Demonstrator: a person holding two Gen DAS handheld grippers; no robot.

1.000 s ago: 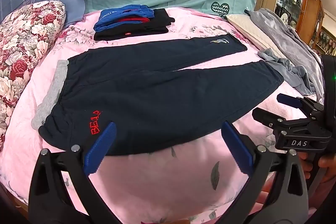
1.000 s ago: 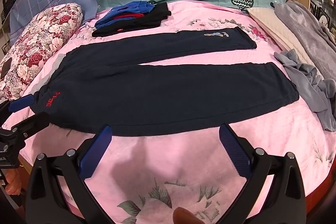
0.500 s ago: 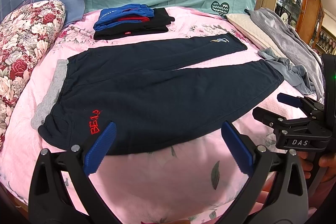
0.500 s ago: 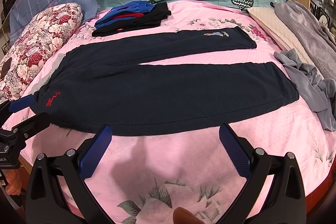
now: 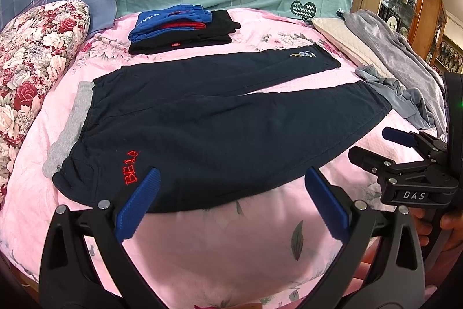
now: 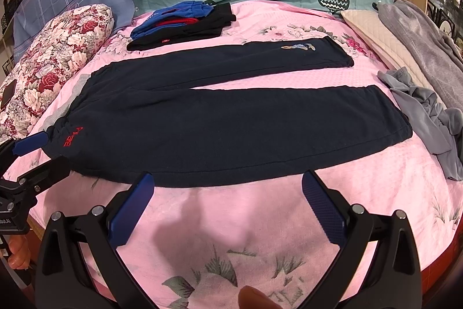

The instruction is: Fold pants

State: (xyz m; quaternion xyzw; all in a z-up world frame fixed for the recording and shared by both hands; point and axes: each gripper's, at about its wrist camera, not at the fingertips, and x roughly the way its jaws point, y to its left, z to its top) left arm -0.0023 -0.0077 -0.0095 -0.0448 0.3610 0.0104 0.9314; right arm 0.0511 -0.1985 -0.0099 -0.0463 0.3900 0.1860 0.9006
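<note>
Two grippers hover over a pink bedspread, fingers spread wide and holding nothing: left gripper, right gripper. Navy pants lie flat at twelve o'clock of both, legs pointing toward three o'clock. Folded clothes sit beyond; what looks like grey garments lie at three o'clock.

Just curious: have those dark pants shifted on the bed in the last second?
No. The pants keep the same place against the floral pillow and folded clothes.

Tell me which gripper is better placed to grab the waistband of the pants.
Left. The left gripper sits open right by the waistband end; the right gripper is open nearer mid-leg.
</note>
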